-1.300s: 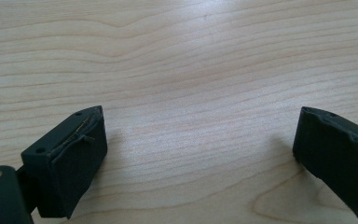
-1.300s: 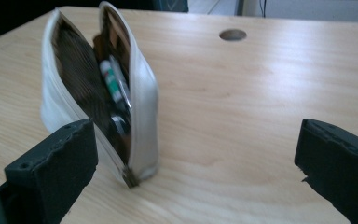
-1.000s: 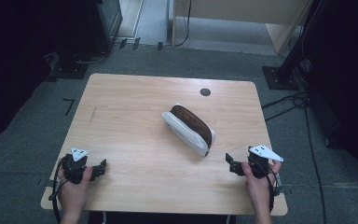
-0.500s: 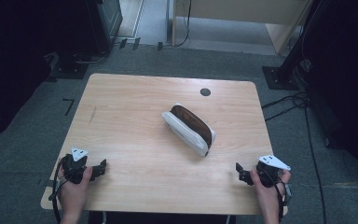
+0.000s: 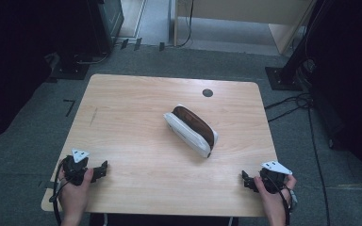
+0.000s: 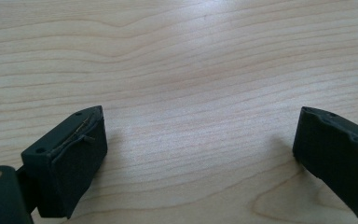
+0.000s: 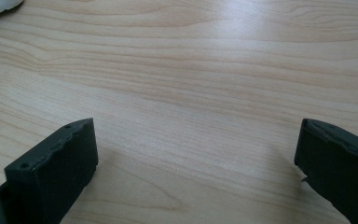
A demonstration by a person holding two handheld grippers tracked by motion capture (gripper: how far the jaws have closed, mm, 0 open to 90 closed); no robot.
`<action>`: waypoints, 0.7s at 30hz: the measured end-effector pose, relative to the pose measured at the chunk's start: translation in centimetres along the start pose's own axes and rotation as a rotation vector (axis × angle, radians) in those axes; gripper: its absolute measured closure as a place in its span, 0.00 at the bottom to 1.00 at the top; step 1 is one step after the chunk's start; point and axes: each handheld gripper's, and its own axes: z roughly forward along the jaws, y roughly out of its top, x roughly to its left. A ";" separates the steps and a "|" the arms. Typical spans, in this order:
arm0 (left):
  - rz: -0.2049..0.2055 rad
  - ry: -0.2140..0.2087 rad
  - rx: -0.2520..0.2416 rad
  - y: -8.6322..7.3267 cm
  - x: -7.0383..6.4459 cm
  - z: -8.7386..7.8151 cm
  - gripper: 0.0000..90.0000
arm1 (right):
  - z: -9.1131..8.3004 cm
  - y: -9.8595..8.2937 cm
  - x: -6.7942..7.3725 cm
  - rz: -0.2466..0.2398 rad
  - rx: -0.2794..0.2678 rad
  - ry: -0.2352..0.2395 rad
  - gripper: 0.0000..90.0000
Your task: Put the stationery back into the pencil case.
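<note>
Right gripper (image 5: 248, 180): jaws spread wide, empty, at the table's (image 5: 132, 127) near right corner.
Left gripper (image 5: 100, 170): jaws also wide apart, empty, at the near left corner.
Pouch (image 5: 191, 130): white and brown, ahead and left of the right gripper, ahead and right of the left.
Long axis: diagonal, far-left to near-right.
Nearer gripper: the right, by my judgement.

Left gripper (image 6: 196, 154), jaws spread wide, low over bare wooden table (image 6: 191, 60).

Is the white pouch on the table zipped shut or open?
Open. The high view shows the white pouch gaping along its top, with a dark brown inside showing. What is in it, I cannot tell.
</note>
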 end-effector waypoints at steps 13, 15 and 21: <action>0.000 0.000 0.000 0.0 0.0 0.0 0.03 | 0.1 0.0 0.0 -0.015 0.024 0.034 0.00; 0.001 0.000 0.001 0.0 0.0 0.0 0.03 | 0.1 0.0 0.1 -0.020 0.020 0.038 0.02; 0.000 0.000 0.000 0.0 0.0 0.0 0.03 | 0.0 -0.1 0.2 -0.030 0.010 0.051 0.06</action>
